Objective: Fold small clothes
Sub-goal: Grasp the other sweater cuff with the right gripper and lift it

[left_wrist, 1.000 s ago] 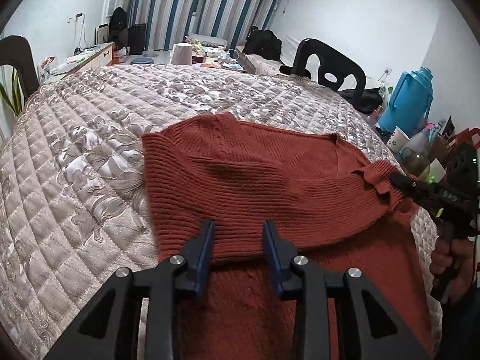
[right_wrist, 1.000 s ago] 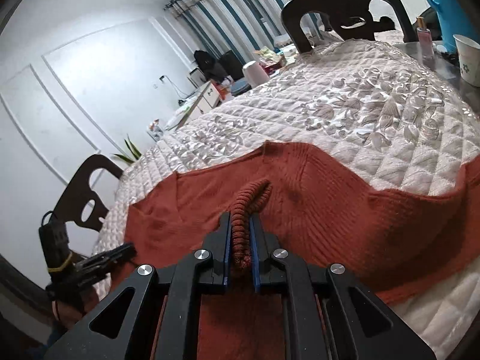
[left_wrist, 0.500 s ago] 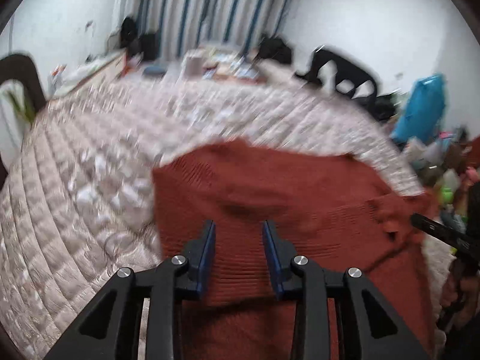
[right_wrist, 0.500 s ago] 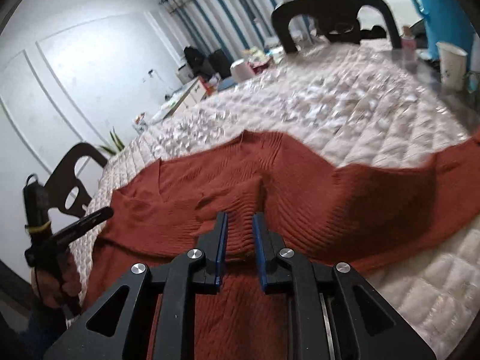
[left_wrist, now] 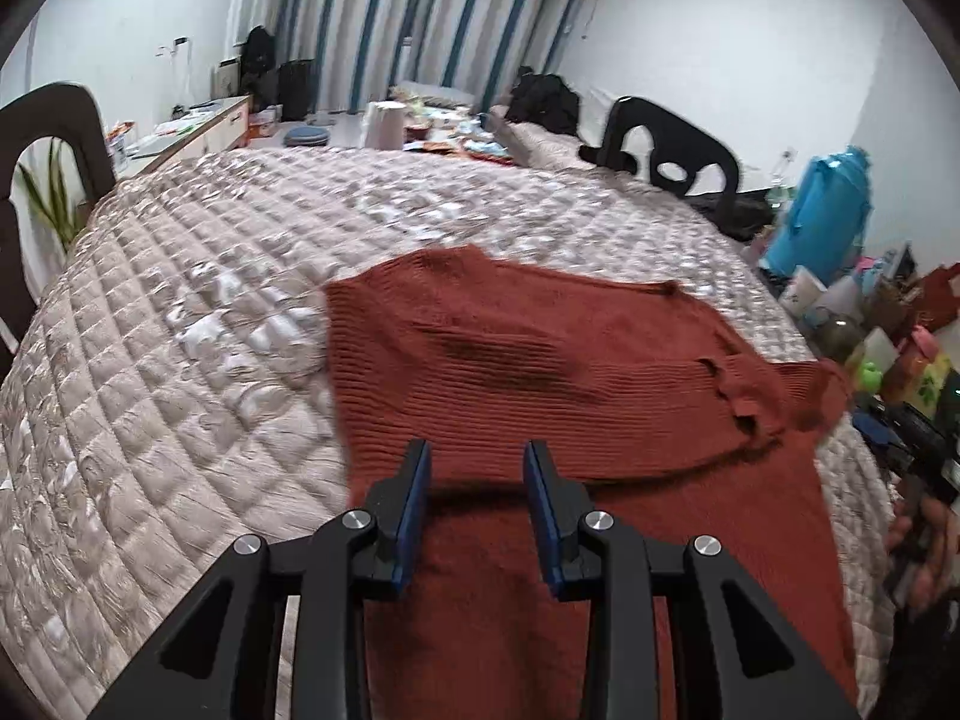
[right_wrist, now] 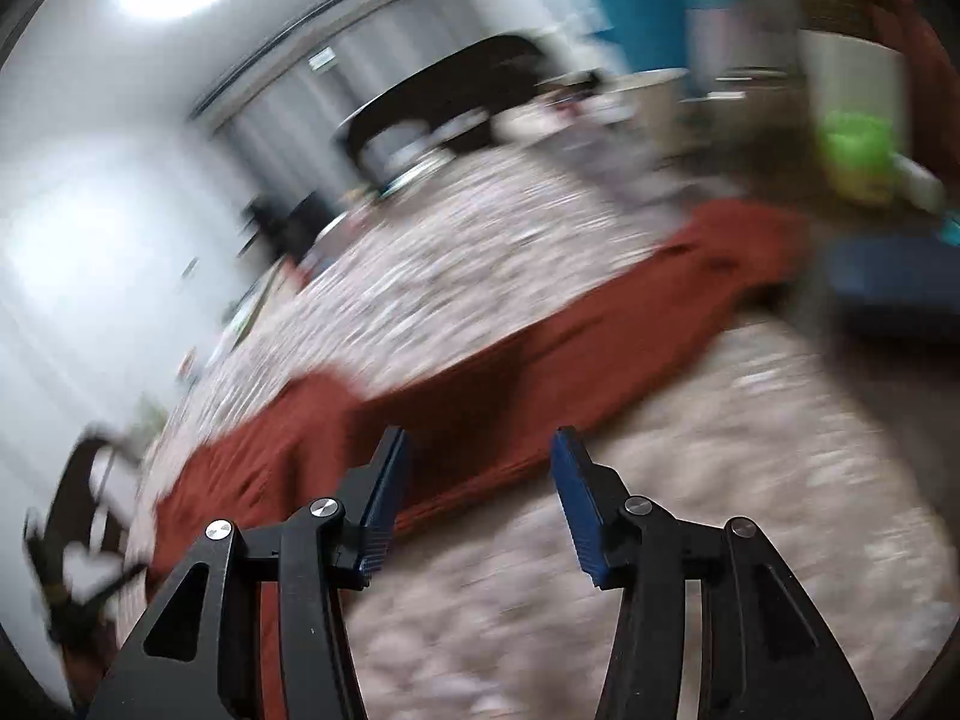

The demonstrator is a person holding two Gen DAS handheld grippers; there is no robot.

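Note:
A rust-red knitted sweater point(left_wrist: 540, 372) lies on the quilted beige bed cover point(left_wrist: 180, 360), with one sleeve folded across its body. My left gripper point(left_wrist: 478, 456) is open and empty, hovering just above the sweater's lower half. My right gripper point(right_wrist: 480, 450) is open and empty, above the sweater's edge point(right_wrist: 480, 372) and the quilt; that view is heavily blurred by motion. In the left wrist view the right gripper point(left_wrist: 888, 420) shows at the far right edge, beside the sweater's folded cuff.
A black chair point(left_wrist: 666, 162) stands at the far right of the bed and another point(left_wrist: 36, 180) at the left. A blue thermos point(left_wrist: 828, 210) and cluttered small items point(left_wrist: 888, 336) sit on the right side. A cabinet point(left_wrist: 198, 132) stands at the back left.
My right gripper let go of the sweater's sleeve, opened wide and swung away to the right. The sleeve now lies flat. My left gripper stayed open and pulled back slightly.

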